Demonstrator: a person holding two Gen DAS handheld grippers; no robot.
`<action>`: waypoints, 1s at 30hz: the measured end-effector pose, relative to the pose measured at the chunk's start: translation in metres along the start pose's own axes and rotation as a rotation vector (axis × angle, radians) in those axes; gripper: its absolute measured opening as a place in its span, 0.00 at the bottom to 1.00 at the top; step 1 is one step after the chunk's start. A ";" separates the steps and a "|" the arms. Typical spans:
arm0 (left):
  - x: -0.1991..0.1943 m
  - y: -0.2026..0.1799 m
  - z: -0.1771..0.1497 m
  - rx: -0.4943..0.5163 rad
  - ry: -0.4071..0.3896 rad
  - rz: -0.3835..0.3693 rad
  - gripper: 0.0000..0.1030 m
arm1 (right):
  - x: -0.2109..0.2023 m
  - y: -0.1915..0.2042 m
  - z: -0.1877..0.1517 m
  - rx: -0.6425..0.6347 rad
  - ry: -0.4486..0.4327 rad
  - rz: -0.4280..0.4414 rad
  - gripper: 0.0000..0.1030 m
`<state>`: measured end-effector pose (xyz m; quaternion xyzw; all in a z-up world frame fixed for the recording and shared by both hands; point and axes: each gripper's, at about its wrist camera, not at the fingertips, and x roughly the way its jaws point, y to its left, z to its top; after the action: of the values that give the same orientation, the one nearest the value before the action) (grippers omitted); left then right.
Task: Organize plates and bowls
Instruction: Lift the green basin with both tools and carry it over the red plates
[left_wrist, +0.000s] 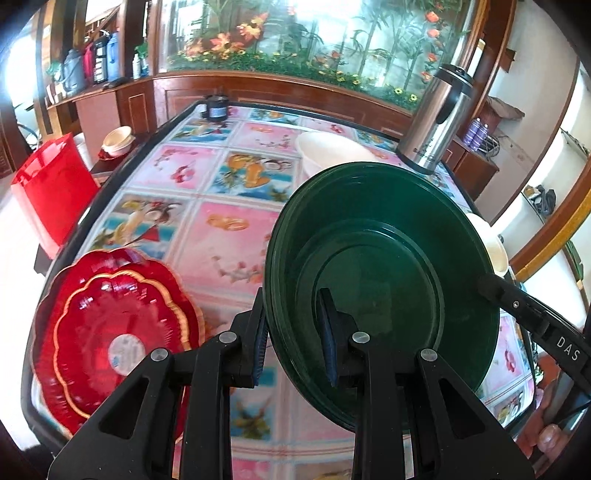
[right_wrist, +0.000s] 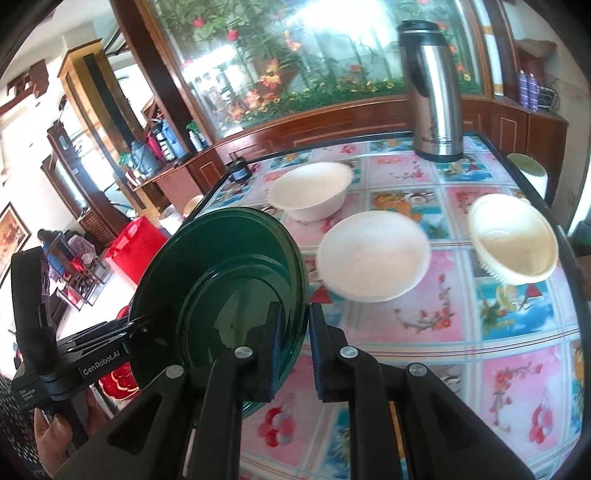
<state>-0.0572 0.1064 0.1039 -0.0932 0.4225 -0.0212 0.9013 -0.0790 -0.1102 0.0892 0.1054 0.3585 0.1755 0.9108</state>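
Observation:
A stack of dark green plates (left_wrist: 388, 266) hangs tilted above the table, held from both sides. My left gripper (left_wrist: 294, 343) is shut on the stack's left rim. In the right wrist view my right gripper (right_wrist: 295, 354) is shut on the right rim of the same green plates (right_wrist: 221, 266). Each gripper shows in the other's view: the right gripper (left_wrist: 489, 286) at the stack's far edge, the left gripper (right_wrist: 138, 328) at its left edge. Red scalloped plates (left_wrist: 110, 332) lie stacked at the table's near left corner. Two white bowls (right_wrist: 310, 188) (right_wrist: 373, 254) and a cream ribbed bowl (right_wrist: 513, 240) stand on the table.
A steel thermos jug (right_wrist: 432, 92) stands at the table's far right corner, and a small dark jar (left_wrist: 216, 107) sits at its far edge. The table (left_wrist: 221, 240) has a flowered cloth. A red bag (left_wrist: 51, 184) stands off its left side. A wooden cabinet runs behind.

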 end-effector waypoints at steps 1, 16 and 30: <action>-0.003 0.005 -0.002 -0.003 -0.005 0.006 0.23 | 0.002 0.003 -0.001 -0.004 0.003 0.003 0.14; -0.020 0.062 -0.012 -0.074 -0.022 0.052 0.23 | 0.032 0.054 0.001 -0.085 0.049 0.069 0.14; -0.032 0.092 -0.018 -0.111 -0.028 0.070 0.23 | 0.040 0.084 -0.004 -0.134 0.068 0.090 0.15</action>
<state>-0.0952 0.1976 0.0997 -0.1285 0.4132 0.0352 0.9008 -0.0748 -0.0173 0.0884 0.0543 0.3718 0.2431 0.8943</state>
